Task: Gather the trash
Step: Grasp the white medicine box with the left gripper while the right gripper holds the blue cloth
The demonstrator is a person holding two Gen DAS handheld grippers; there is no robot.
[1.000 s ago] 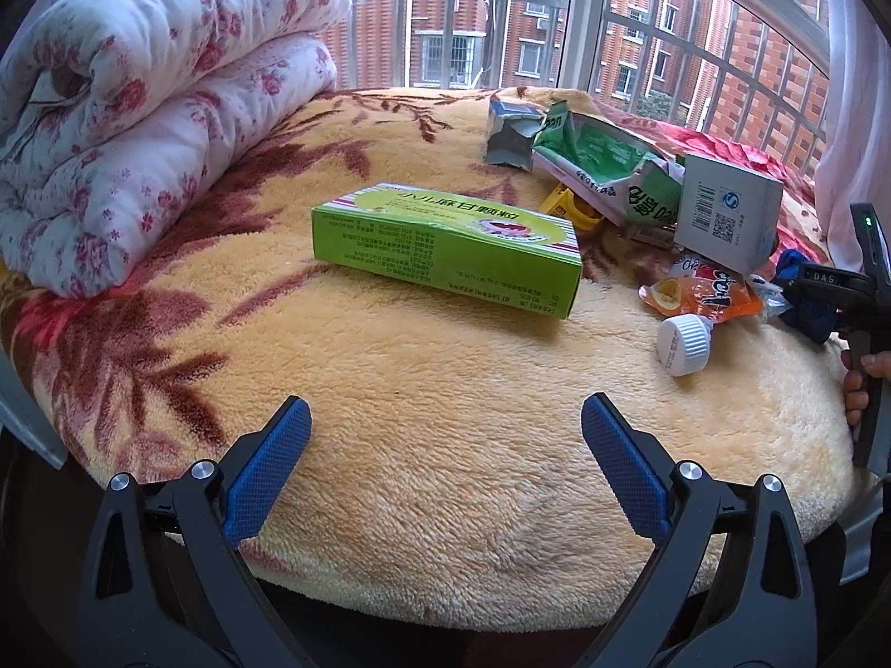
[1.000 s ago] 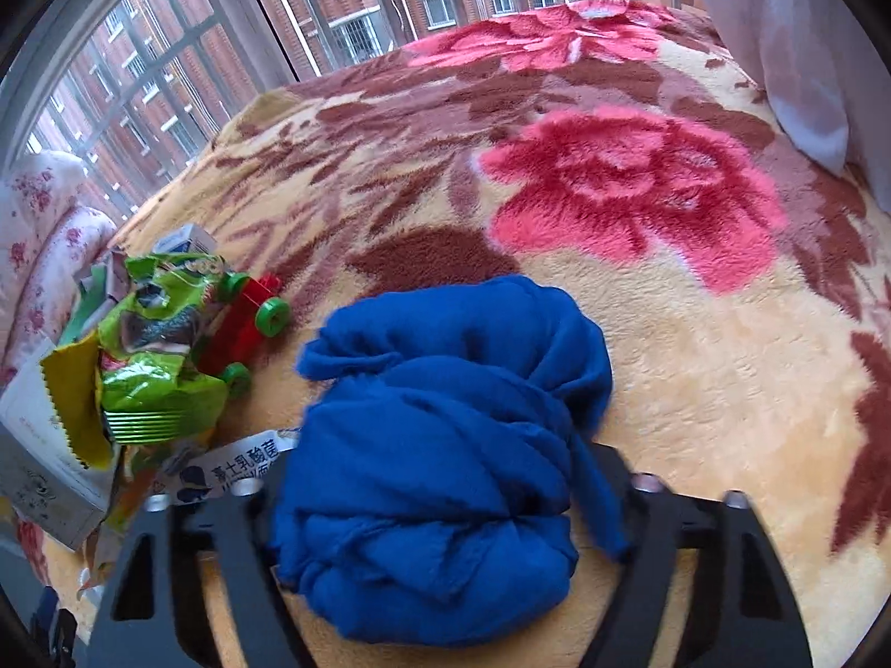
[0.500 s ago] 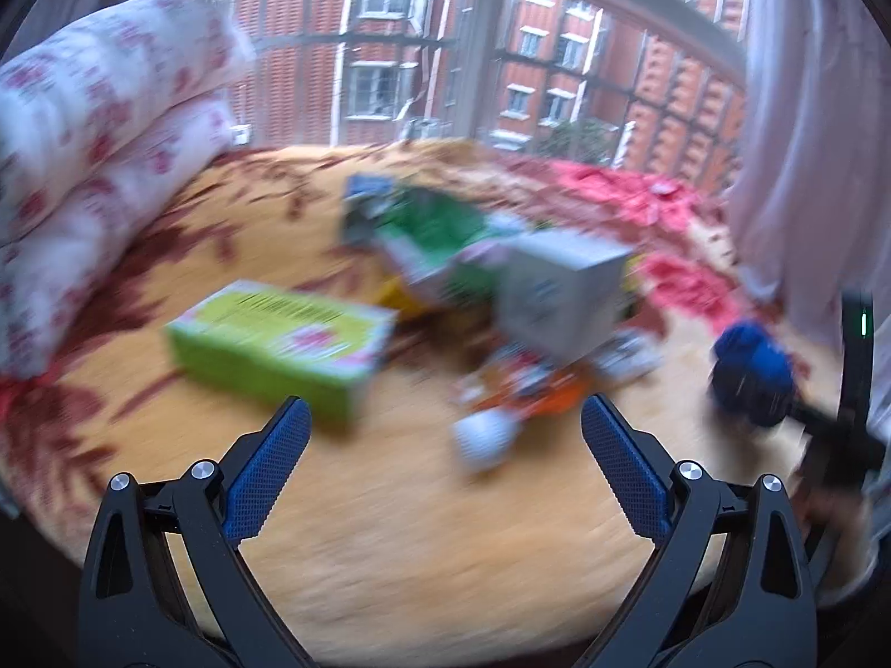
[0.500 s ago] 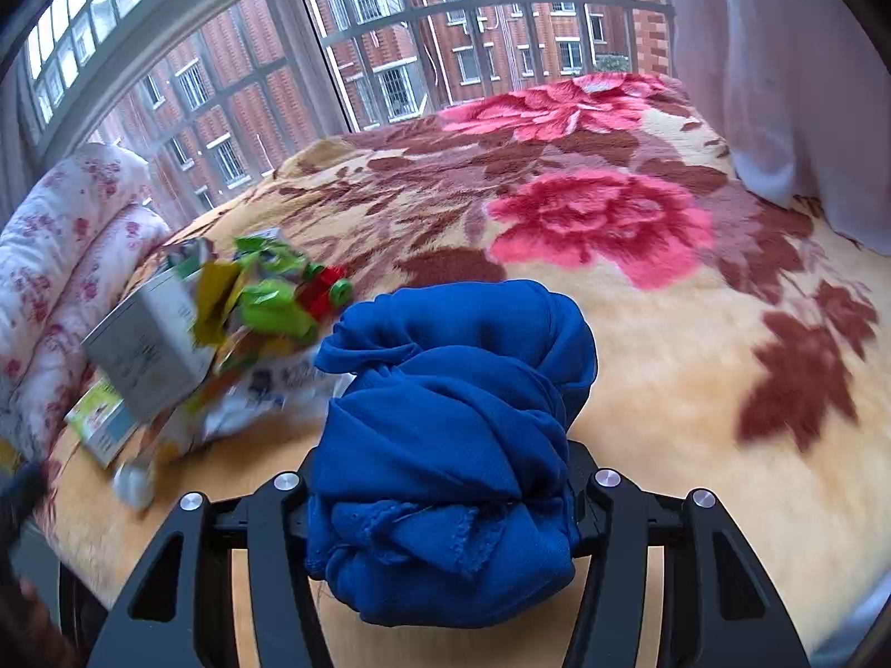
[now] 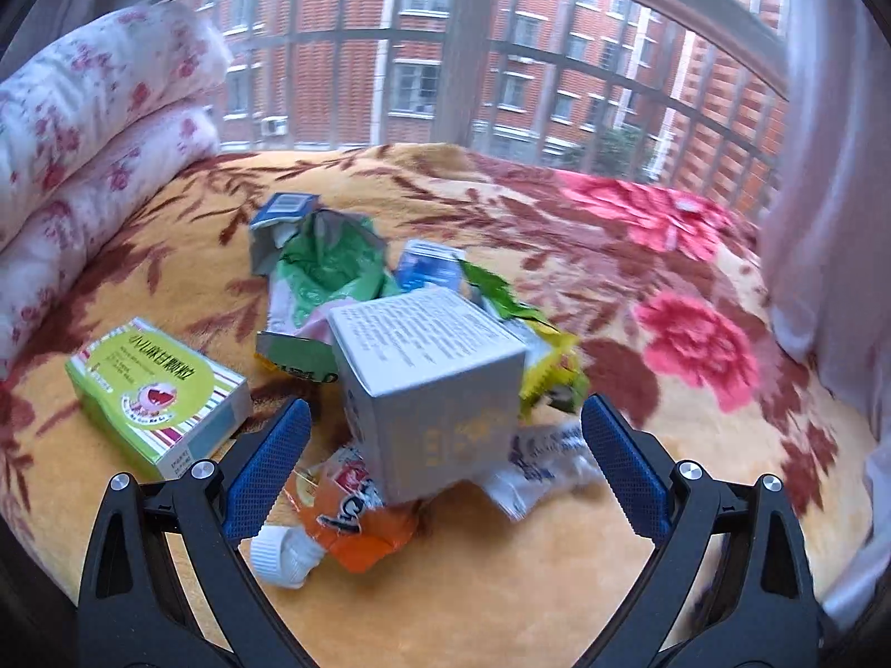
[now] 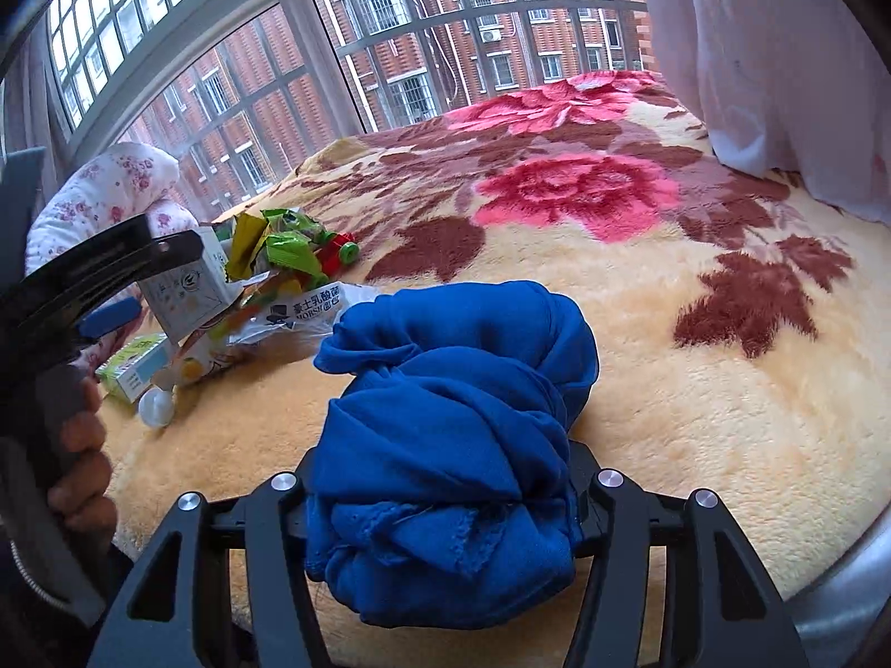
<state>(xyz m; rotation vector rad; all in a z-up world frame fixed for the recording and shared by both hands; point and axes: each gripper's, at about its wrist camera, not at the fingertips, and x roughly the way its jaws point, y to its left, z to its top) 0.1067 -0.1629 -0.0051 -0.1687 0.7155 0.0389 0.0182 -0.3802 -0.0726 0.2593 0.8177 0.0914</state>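
Now grey box [image 5: 429, 384] upright between wide left gripper [image 5: 442, 459]; right gripper [image 6: 440, 506] around blue cloth [image 6: 445, 445]

Right tongs' pads behind blue cloth [image 6: 451, 440]; white wrapper [image 5: 548, 465] motion-blurred

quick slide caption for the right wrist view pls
Right gripper clamps a bundled blue cloth above the floral blanket, trash pile at left.

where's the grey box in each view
Left wrist: the grey box sits at centre, between the open jaws, on the trash pile.
Right wrist: the same box is at far left, small, just below the other gripper's black arm.
Shared landmark: the white cap, lying on the blanket near the box in both.
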